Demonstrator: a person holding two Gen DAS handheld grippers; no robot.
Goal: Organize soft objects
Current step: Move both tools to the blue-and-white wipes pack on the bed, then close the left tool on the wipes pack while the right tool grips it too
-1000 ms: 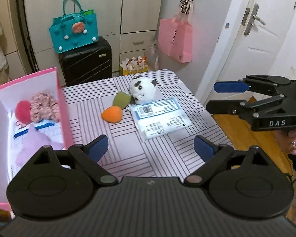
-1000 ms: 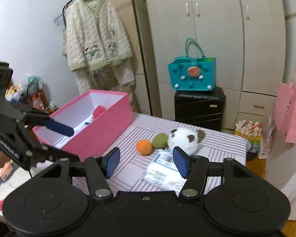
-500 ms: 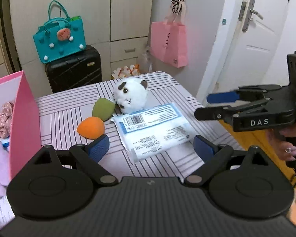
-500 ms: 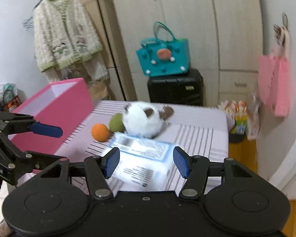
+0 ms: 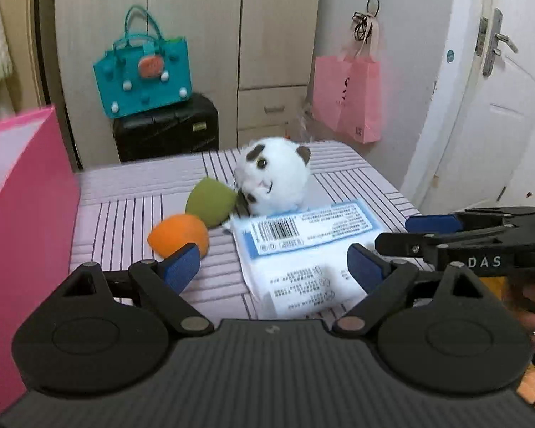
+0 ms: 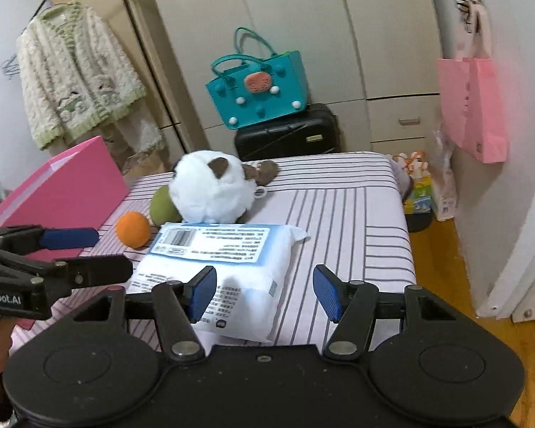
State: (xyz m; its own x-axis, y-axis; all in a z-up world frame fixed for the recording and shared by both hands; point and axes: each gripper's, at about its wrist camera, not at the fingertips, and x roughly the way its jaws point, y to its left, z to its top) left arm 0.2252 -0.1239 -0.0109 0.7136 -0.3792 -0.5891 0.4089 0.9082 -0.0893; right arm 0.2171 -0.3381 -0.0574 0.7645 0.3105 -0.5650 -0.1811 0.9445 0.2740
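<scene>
I hold two claws over a striped table (image 6: 339, 214). My right claw (image 6: 264, 294) is spread wide and empty, hovering just above the near end of a white soft pack (image 6: 228, 256) with a blue printed label, which lies flat near the table's front edge. My left claw (image 5: 273, 267) is also wide and empty, near the pack's other side. Behind the pack sit a white plush toy (image 6: 210, 189), a green sponge (image 5: 210, 201) and an orange sponge (image 5: 178, 237), touching one another. A pink box (image 5: 28, 214) stands at the left. The pack looks light, squashy and slick-wrapped; I judge pinching its near short edge safest.
</scene>
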